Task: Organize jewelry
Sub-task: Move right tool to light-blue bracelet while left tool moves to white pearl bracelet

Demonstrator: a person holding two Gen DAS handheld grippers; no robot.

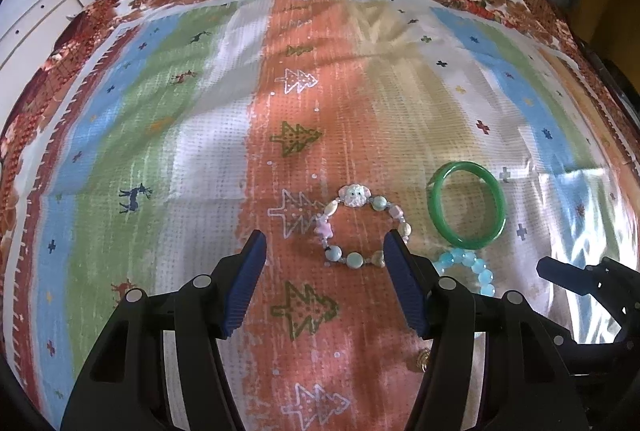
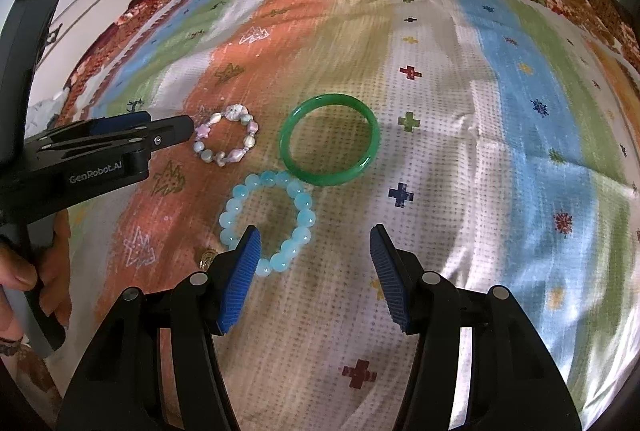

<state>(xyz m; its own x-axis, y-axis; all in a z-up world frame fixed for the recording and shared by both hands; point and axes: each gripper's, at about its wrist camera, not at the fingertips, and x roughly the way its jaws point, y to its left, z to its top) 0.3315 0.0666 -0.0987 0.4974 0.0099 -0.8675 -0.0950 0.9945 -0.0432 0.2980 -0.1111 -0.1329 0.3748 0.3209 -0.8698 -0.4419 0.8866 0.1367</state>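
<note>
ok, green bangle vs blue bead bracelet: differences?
The green bangle is one solid, smooth ring; the blue bead bracelet is a string of round translucent beads. The bangle lies farther from the right gripper; the bracelet sits by its left finger. Both lie flat on the cloth, touching.

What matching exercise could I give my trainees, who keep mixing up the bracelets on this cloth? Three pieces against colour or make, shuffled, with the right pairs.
Column one:
1. bangle
2. round-bead bracelet
3. charm bracelet

Column two:
A. pale blue translucent beads
B. mixed pastel beads with a white animal-face charm
C. solid green ring

Pairs: 1-C, 2-A, 3-B

All three lie on the patterned cloth.
</note>
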